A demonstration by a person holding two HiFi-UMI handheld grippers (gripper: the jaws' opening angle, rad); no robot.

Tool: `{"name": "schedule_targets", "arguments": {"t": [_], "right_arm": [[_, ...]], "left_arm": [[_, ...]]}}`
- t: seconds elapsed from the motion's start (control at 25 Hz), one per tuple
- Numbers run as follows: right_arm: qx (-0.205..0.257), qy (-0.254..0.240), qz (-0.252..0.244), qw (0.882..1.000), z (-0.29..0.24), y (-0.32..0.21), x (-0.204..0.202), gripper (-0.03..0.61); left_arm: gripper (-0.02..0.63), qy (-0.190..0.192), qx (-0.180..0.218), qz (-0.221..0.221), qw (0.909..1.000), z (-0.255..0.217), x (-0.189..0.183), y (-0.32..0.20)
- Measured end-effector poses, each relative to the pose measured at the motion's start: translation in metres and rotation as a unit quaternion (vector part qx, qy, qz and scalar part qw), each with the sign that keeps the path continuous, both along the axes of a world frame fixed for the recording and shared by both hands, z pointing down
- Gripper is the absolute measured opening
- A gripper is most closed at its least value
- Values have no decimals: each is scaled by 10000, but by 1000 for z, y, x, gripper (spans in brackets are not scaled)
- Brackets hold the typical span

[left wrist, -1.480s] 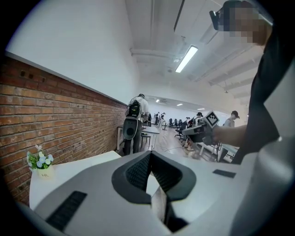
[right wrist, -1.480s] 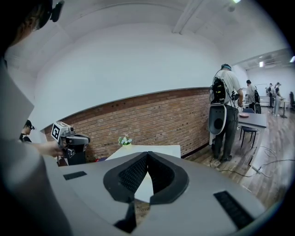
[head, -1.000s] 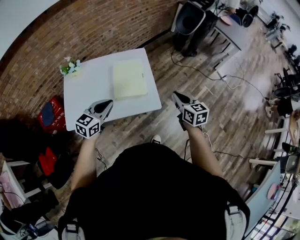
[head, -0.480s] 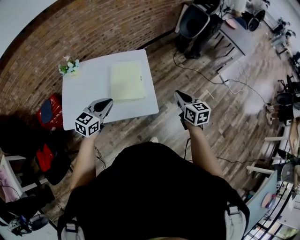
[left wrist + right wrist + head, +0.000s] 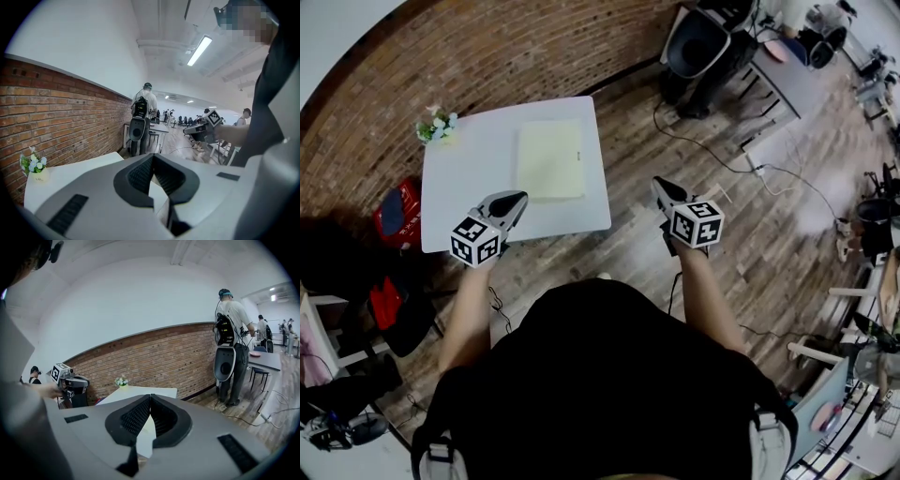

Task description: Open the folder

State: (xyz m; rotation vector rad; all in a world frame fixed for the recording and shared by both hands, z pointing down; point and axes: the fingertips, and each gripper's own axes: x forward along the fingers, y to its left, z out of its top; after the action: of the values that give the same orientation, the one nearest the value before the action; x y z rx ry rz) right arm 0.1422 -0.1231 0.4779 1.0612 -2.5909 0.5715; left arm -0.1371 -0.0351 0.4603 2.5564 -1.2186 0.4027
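A pale yellow folder [image 5: 549,159] lies closed and flat on the right half of a white table [image 5: 469,178]. My left gripper [image 5: 517,197] hovers over the table's near edge, left of and short of the folder, its jaws shut and empty [image 5: 153,155]. Off the table's right corner, over the wooden floor, my right gripper [image 5: 657,184] is also shut with nothing in it [image 5: 150,396]. Both point toward the table. In the gripper views the table top [image 5: 140,391] shows beyond the jaws.
A small pot of flowers [image 5: 437,124] stands at the table's far left corner by the brick wall. A red bag [image 5: 398,214] lies on the floor to the left. Cables [image 5: 722,150] run across the floor, with a black chair [image 5: 698,42] beyond. Another person [image 5: 229,329] stands nearby.
Both grippers have drifted a little nearer the table, still shut. The folder has not moved on the table.
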Motion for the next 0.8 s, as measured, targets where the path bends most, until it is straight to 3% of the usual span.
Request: {"name": "schedule_targets", "arguments": {"t": [0.8], "right_arm": [[-150, 39, -569, 9983, 21, -41, 19, 23]], "left_arm": [[12, -29, -36, -267, 9996, 9, 37, -34]]}}
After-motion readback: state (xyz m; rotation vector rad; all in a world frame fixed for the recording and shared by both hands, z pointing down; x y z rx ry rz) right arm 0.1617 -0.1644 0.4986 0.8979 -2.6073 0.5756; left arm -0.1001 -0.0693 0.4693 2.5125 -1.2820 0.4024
